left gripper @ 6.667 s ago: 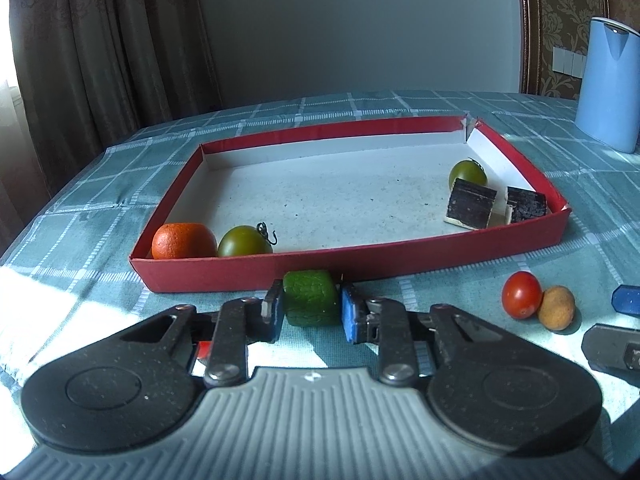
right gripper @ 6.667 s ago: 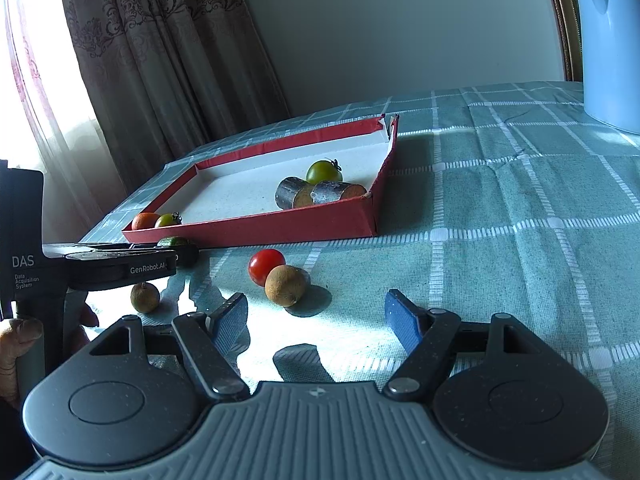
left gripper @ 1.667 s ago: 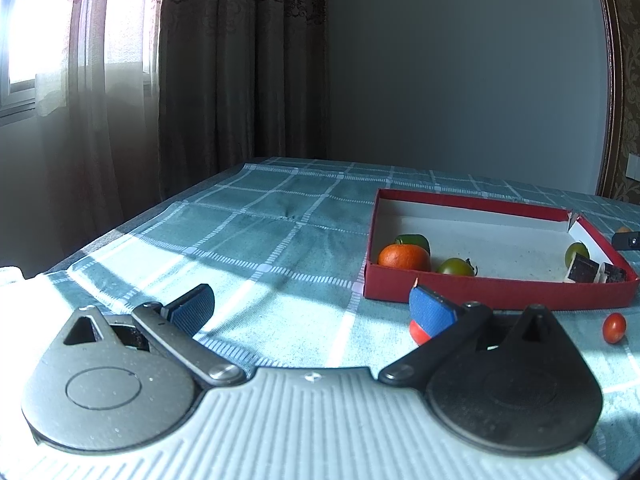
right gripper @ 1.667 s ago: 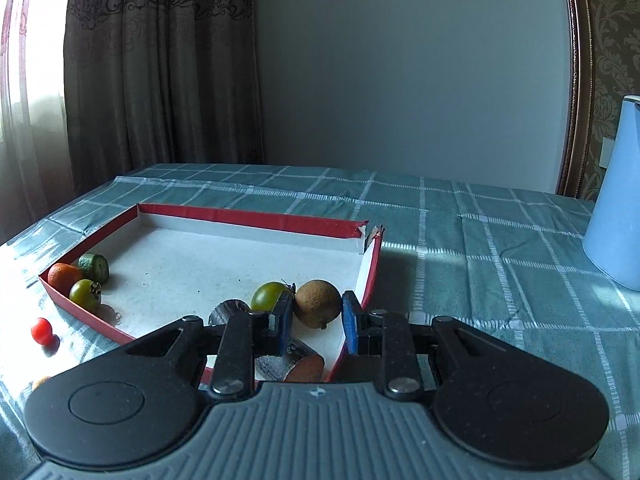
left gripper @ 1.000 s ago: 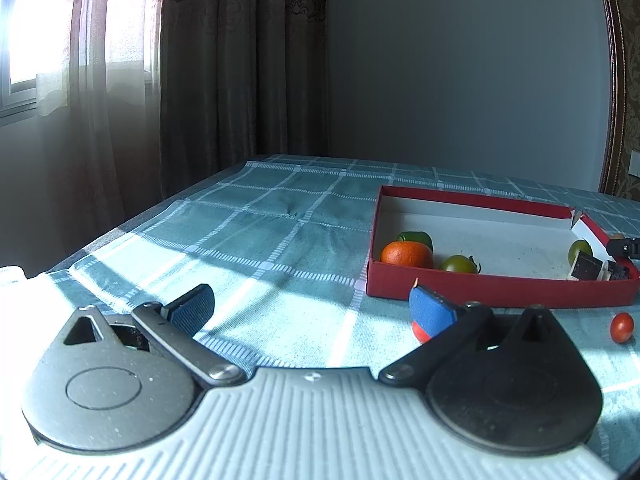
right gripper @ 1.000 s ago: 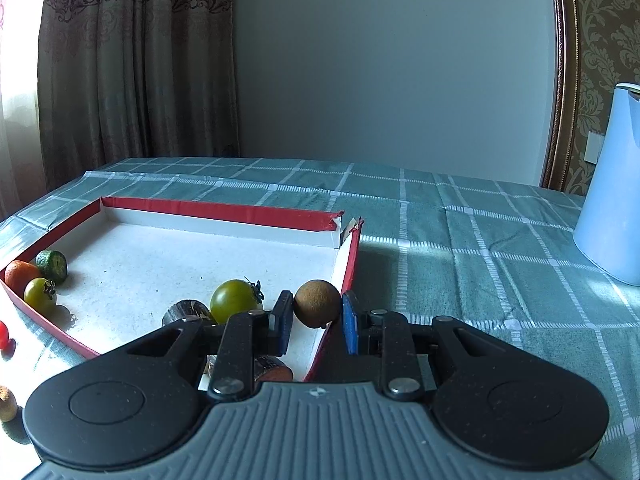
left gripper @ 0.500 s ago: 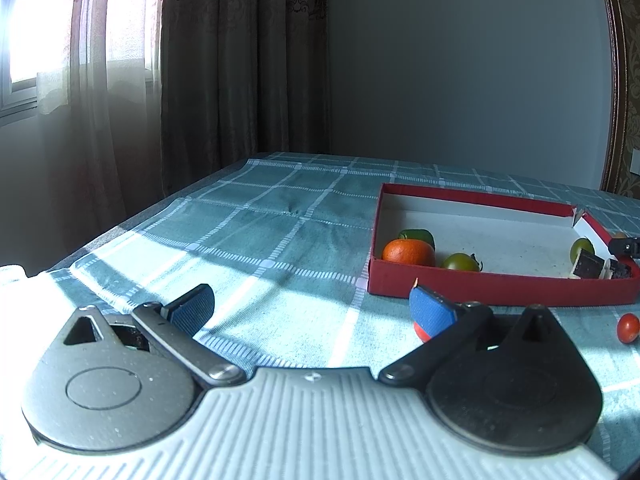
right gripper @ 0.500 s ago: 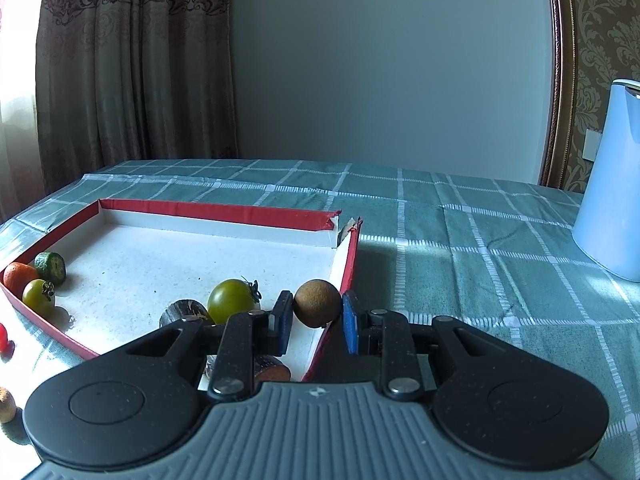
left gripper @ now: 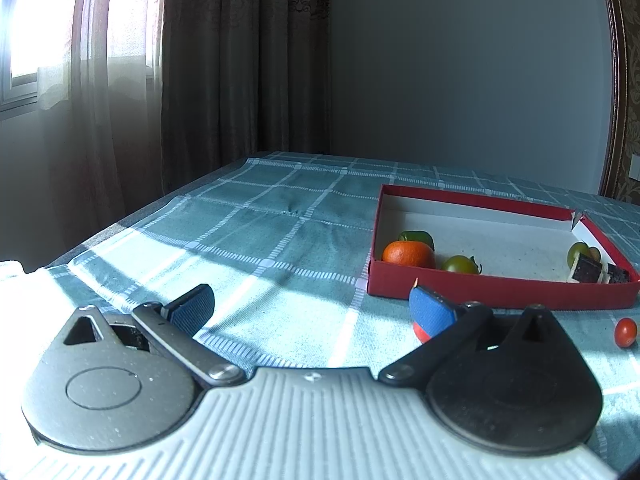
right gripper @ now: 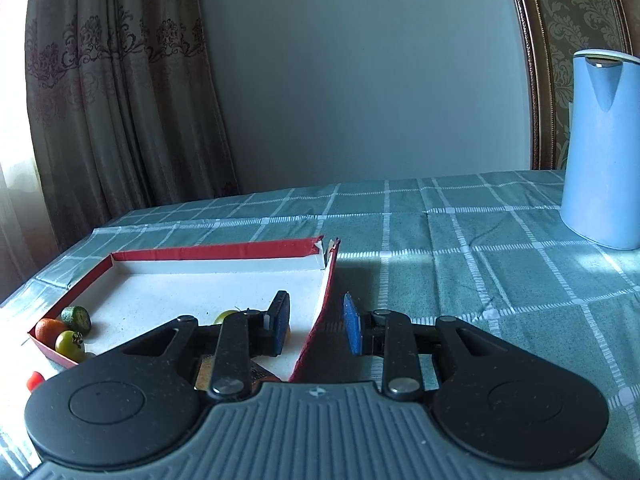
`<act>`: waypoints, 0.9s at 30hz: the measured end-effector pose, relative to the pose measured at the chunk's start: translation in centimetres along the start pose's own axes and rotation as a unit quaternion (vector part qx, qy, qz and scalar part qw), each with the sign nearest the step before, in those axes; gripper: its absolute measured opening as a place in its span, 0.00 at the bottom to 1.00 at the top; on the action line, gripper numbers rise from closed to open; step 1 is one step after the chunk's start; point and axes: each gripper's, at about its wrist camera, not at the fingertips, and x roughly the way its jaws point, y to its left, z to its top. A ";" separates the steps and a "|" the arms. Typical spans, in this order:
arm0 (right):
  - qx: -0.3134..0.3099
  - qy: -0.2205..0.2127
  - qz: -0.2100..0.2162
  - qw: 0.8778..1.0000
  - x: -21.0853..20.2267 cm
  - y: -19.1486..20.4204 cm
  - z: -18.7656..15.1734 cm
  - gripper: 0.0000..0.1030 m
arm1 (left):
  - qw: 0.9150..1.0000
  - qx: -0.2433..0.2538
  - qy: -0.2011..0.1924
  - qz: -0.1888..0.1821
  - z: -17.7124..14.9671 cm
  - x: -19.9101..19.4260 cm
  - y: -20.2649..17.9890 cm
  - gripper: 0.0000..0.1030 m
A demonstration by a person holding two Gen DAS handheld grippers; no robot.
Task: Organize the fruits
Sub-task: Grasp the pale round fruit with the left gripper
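Two tongs: both released, nothing between their pads.
Right tongs [right gripper: 316,330]: jaws have just been opening, straddling the right wall of the red tray [right gripper: 216,251].
Left tongs [left gripper: 312,308]: wide apart above the tablecloth [left gripper: 280,248].
Fruits: orange [left gripper: 408,253], green tomato [left gripper: 460,265] in tray; red tomato [left gripper: 625,332] outside.

No readable text, label, brand or number is shown in either wrist view; only a small unlettered emblem is seen on each gripper body.
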 end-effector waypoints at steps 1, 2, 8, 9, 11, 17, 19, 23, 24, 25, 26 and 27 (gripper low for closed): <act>0.014 0.004 -0.004 1.000 -0.7 -0.3 -0.1 0.36 | 1.000 0.000 0.001 0.000 0.0 0.0 0.0 1.00; 0.025 0.008 -0.003 1.000 -1.3 -0.6 -0.3 0.55 | 1.000 0.000 0.002 0.000 0.0 0.1 0.0 1.00; 0.002 0.027 0.019 0.999 -4.7 -0.3 -4.0 0.78 | 1.000 0.028 -0.005 -0.013 -0.1 -0.6 -1.0 1.00; -0.004 0.026 0.023 0.999 -5.0 -0.1 -4.7 0.78 | 0.999 0.034 -0.011 -0.010 -0.2 -1.0 -1.4 1.00; -0.010 0.030 0.026 0.999 -4.7 0.1 -5.4 0.78 | 0.998 0.048 -0.012 -0.028 -0.5 -1.8 -2.6 0.98; 0.015 0.064 0.033 0.997 -3.7 -0.4 -5.9 0.78 | 0.987 0.153 -0.003 -0.054 -1.6 -2.8 -8.2 0.87; 0.028 0.070 0.039 0.996 -3.5 -0.8 -5.9 0.78 | 0.980 0.189 -0.006 -0.062 -2.0 -3.1 -9.7 0.88; 0.031 0.075 0.038 0.996 -3.5 -0.8 -6.0 0.78 | 0.972 0.224 -0.005 -0.063 -2.6 -2.7 -11.6 0.88; 0.029 0.076 0.039 0.996 -3.4 -0.7 -6.0 0.78 | 0.971 0.227 0.005 -0.068 -2.6 -2.4 -11.7 0.89; 0.029 0.076 0.039 0.996 -3.4 -0.7 -6.0 0.78 | 0.970 0.230 0.011 -0.072 -2.6 -2.1 -11.8 0.89; 0.029 0.076 0.039 0.996 -3.4 -0.7 -6.0 0.78 | 0.970 0.231 0.015 -0.076 -2.6 -1.9 -11.9 0.89; 0.029 0.076 0.039 0.996 -3.4 -0.7 -6.0 0.78 | 0.969 0.230 0.021 -0.085 -2.6 -1.8 -11.8 0.89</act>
